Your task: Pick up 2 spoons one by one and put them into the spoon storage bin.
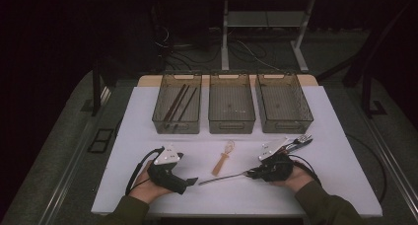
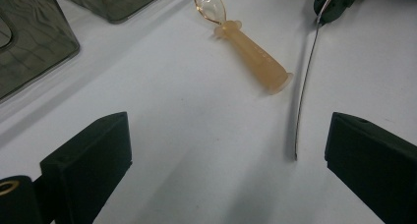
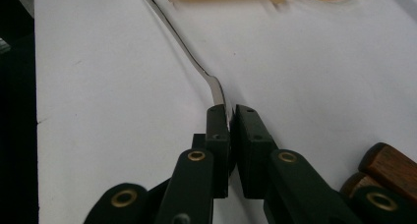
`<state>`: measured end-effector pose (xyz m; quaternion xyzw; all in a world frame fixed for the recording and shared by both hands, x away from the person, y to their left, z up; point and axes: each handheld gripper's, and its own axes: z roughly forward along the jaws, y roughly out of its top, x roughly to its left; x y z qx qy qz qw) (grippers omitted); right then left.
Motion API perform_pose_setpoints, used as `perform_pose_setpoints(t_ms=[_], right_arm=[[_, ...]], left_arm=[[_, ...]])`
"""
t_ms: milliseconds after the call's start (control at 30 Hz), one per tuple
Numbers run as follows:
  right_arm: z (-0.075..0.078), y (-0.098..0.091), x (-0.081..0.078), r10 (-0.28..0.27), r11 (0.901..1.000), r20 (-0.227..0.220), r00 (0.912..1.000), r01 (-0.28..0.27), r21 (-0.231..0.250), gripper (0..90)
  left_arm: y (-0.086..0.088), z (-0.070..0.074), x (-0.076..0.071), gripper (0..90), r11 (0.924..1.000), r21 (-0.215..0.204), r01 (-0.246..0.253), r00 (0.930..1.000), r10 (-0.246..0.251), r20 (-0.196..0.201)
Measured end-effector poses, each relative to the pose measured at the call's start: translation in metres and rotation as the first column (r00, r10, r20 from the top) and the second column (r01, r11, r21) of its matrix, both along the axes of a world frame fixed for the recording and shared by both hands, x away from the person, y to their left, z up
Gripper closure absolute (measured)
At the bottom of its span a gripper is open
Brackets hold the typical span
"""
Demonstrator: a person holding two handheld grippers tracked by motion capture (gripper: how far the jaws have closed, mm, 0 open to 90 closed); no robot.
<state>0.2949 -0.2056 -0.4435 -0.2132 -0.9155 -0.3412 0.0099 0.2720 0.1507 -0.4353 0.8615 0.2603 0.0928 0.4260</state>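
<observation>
A thin metal utensil lies low over the white table, its long handle pointing left. My right gripper is shut on its wider end; in the right gripper view the two jaws pinch the metal utensil between their pads. My left gripper stands open to the left of the handle's tip, with nothing between its jaws. The metal handle ends just inside its right jaw. An orange plastic spoon with a clear bowl lies between the grippers, a little farther back.
Three grey see-through bins stand in a row at the back: the left bin holds chopsticks, the middle bin and right bin look bare. Forks and wood-handled cutlery lie right of my right hand.
</observation>
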Motion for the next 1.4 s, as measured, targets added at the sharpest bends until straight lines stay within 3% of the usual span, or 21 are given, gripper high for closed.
perform_pose_setpoints(t_ms=[167,600,867,1067,1400], right_arm=[[0.001,-0.001,0.0,-0.002,1.0,0.006,1.0,0.002,0.006,84.5],[0.014,-0.007,-0.001,-0.029,0.9957,0.018,0.9994,0.027,0.088,84.6],[0.023,-0.015,0.0,-0.074,0.9893,0.041,0.9964,0.068,0.129,84.6],[0.027,-0.022,0.003,-0.135,0.9817,0.055,0.9893,0.126,0.142,84.7],[0.033,-0.033,0.007,-0.235,0.9628,0.071,0.9695,0.222,0.155,84.8]], left_arm=[[0.0,0.0,0.0,2.5,1.0,-0.001,0.0,1.0,0.0,0.0],[0.0,0.0,0.0,2.7,1.0,0.0,-0.003,1.0,0.003,0.002],[0.001,0.001,0.0,2.7,1.0,-0.002,-0.004,1.0,0.004,0.004],[0.001,0.001,0.0,2.7,1.0,-0.002,-0.005,1.0,0.005,0.005],[0.001,0.001,0.0,2.7,1.0,-0.001,-0.004,1.0,0.004,0.005]])
